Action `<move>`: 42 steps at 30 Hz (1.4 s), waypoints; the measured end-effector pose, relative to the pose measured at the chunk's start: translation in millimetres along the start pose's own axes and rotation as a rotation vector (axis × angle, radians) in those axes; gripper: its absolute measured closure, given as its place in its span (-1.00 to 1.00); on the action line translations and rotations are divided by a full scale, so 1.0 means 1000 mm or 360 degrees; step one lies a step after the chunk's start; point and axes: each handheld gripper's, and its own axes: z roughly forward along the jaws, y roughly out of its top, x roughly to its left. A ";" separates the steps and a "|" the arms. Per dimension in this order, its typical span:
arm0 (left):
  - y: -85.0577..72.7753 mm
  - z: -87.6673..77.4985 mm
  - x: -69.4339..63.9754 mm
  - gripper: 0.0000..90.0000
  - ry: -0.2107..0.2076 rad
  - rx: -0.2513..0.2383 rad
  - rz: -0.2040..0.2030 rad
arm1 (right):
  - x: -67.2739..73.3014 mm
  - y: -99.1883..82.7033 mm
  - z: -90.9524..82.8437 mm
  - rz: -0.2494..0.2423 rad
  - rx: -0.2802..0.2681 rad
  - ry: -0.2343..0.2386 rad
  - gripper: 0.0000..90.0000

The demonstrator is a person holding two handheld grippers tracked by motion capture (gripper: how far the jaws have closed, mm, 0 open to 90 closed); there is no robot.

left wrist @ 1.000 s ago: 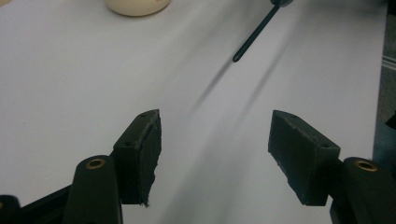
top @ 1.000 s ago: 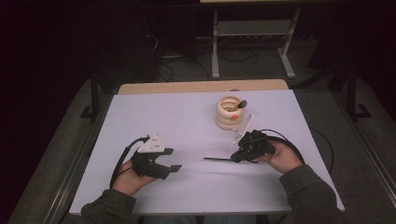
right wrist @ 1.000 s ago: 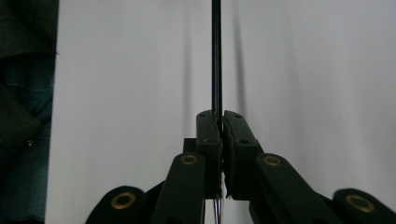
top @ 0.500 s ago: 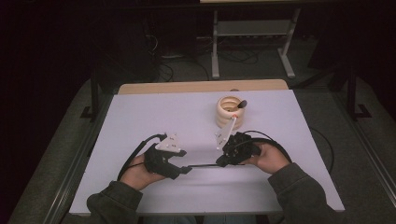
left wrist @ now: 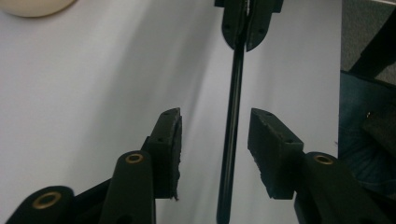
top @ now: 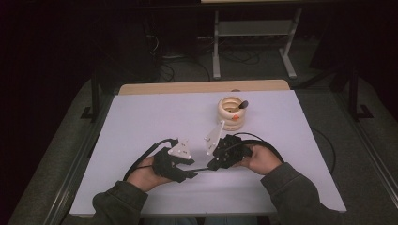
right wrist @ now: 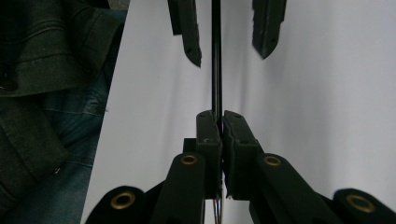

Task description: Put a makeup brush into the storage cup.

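**Desk:** So what sits at the centre of the high view?

**Photographer:** Low in the frame, just below centre, a thin black rod point(top: 199, 169) stretches level between two hand-held tools above the white tabletop point(top: 155, 117). The right gripper point(top: 212, 165) is clamped on one end of it; its own view shows the two black jaws pressed together with the rod point(right wrist: 216, 56) running straight up out of them.

**Desk:** And the other tool?

**Photographer:** The left gripper point(top: 193, 174), lower left of centre, has its jaws partly apart and has just been closing them. In its own view the rod point(left wrist: 232, 116) passes between the pads point(left wrist: 173, 140), nearer the right-hand one, with a gap on both sides. At the top edge of that view the right gripper point(left wrist: 245, 44) pinches the far end.

**Desk:** Anything else on the table?

**Photographer:** A cream ribbed round holder point(top: 232, 112) stands upper right of centre, well apart from both hands, with a dark-tipped stick point(top: 242, 105) leaning inside it.
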 end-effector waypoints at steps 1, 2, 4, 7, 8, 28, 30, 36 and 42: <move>0.000 0.001 -0.001 0.30 -0.0003 -0.0006 -0.0004 | 0.001 0.001 0.001 -0.0004 0.0006 0.0005 0.89; 0.000 0.002 -0.002 0.30 -0.0005 0.0001 -0.0002 | 0.002 0.003 0.002 0.0004 0.0017 0.0013 0.89; 0.001 0.003 -0.002 0.32 -0.0013 0.0021 0.0012 | 0.003 0.005 0.005 -0.0006 0.0025 0.0019 0.89; 0.001 0.004 -0.003 0.42 -0.0029 0.0052 0.0040 | 0.003 0.007 0.007 -0.0027 0.0024 0.0021 0.89; 0.001 0.005 -0.003 0.46 -0.0036 0.0055 0.0047 | 0.004 0.007 0.007 -0.0022 0.0025 0.0027 0.89; -0.002 0.008 -0.009 0.88 -0.0052 0.0124 0.0114 | 0.005 0.012 0.011 -0.0029 0.0003 0.0044 0.78; -0.004 0.006 -0.010 0.89 -0.0059 0.0096 0.0105 | 0.004 0.010 0.008 0.0042 -0.0016 0.0059 0.61; -0.010 0.003 -0.009 0.89 -0.0085 0.0059 0.0092 | 0.002 0.001 0.009 0.0042 -0.0047 0.0079 0.57; -0.012 0.001 -0.009 0.87 -0.0086 0.0036 0.0085 | 0.002 0.003 0.011 -0.0013 -0.0022 0.0100 0.88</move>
